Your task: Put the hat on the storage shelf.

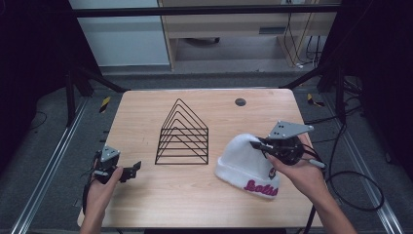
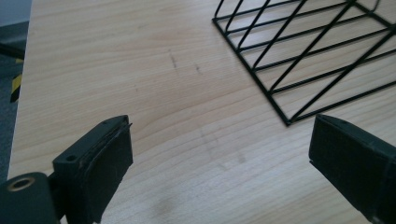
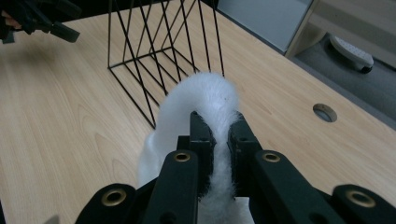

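Observation:
A white knit hat (image 1: 243,163) with pink lettering on its cuff lies on the table's right side. My right gripper (image 1: 259,144) is shut on the hat's crown; in the right gripper view the white fabric (image 3: 205,100) bulges up between and beyond the pinched jaws of that gripper (image 3: 222,126). A black wire rack (image 1: 182,134) of triangular dividers stands at the table's middle. My left gripper (image 1: 135,168) sits low at the table's left, jaws wide apart and nothing between them (image 2: 219,154). The rack's corner (image 2: 289,121) lies just ahead of its right jaw.
The wooden table (image 1: 146,107) has a round cable hole (image 1: 240,102) at the back right. A black cable (image 1: 350,190) loops off the right edge. The left gripper (image 3: 46,23) shows far off in the right gripper view.

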A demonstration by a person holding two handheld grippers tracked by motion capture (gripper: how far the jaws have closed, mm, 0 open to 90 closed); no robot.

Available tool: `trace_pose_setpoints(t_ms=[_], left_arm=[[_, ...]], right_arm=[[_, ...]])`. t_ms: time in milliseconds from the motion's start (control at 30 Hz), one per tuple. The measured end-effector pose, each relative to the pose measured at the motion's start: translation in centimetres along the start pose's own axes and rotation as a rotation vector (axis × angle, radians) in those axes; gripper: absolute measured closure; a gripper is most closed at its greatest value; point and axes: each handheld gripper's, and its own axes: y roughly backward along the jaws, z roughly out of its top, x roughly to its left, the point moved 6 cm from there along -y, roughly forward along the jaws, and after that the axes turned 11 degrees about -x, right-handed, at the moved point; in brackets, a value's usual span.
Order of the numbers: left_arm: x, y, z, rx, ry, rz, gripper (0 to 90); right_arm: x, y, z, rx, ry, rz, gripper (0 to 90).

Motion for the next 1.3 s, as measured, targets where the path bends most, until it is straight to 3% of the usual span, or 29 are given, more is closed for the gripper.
trace_pose_setpoints(t_ms=[567,1000,1300], left_arm=[[-3.1,3.6,5.6,-0.101,-0.046,-0.122,5.3],[-5.2,4.5,9.5,-0.123,-0.130,-0.182,4.9],[-6.6,4.5,11.4,-0.132,-0.154,-0.228,4.6]], right_arm=[[-0.5,1.6,5.6,-0.124,0.025,-0.005,83.6],[-0.6,1.8,9.2,-0.159,0.056,-0.031,83.6],[-0.6,1.4,11.4,-0.192,0.061,-0.041,83.6]])
